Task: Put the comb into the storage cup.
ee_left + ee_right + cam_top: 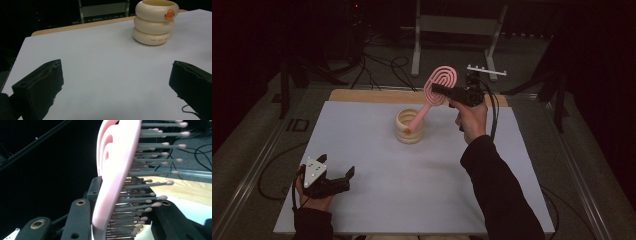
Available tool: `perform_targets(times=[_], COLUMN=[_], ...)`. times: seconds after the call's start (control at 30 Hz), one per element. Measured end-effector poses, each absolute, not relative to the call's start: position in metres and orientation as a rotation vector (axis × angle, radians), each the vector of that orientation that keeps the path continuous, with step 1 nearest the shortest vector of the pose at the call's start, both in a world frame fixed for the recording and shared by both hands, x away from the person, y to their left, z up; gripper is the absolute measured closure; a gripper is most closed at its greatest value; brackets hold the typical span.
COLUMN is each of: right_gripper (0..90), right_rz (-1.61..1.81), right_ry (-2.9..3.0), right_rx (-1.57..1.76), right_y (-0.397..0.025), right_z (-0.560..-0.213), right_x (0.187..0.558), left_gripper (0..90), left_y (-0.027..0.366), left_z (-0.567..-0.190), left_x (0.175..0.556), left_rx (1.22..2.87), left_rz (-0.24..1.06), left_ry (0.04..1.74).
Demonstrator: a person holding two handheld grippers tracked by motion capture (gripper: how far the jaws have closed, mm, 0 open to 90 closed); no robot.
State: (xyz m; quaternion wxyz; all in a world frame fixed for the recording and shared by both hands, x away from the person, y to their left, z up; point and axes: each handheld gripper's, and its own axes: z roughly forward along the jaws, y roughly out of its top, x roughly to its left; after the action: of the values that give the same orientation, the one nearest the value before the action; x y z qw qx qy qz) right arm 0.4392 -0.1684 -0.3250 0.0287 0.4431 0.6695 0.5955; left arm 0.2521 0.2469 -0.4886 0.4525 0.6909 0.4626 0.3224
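A pink hairbrush (pixel 438 89) leans with its handle end inside a cream ribbed cup (pixel 409 127) near the table's middle back. My right gripper (pixel 439 90) is shut on the brush's oval head, above and right of the cup. In the right gripper view the pink head (pixel 117 175) stands edge-on between the jaws, its grey bristles pointing right. My left gripper (pixel 334 175) rests open at the table's front left, with nothing between its jaws. In the left gripper view the cup (pixel 155 21) stands far ahead to the right, bearing an orange duck mark.
A white board (pixel 362 150) covers the wooden table (pixel 362 95), whose bare strip shows along the back. Cables and a metal stand (pixel 452 30) sit on the dark floor behind. Wide bare board lies between my left gripper and the cup.
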Motion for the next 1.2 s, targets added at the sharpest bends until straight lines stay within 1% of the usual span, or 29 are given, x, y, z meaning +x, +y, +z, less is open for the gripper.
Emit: perform_targets(times=[0.57, 0.83, 1.2], right_gripper=[63.7, 63.7, 63.7], right_rz=[1.783, 1.744, 1.736], right_ry=[2.048, 2.004, 1.973], right_rx=[1.374, 1.413, 1.443], right_y=[-0.163, -0.167, -0.168], right_z=[-0.32, -0.329, -0.335], right_x=[0.448, 0.459, 0.465], left_gripper=[0.3, 0.3, 0.3], left_y=[0.246, 0.246, 0.247], left_z=[-0.49, -0.49, -0.49], left_x=[0.252, 0.252, 0.251], left_rx=[1.707, 1.704, 1.701], left_rz=[0.797, 0.801, 0.8], left_ry=[1.144, 1.144, 1.147])
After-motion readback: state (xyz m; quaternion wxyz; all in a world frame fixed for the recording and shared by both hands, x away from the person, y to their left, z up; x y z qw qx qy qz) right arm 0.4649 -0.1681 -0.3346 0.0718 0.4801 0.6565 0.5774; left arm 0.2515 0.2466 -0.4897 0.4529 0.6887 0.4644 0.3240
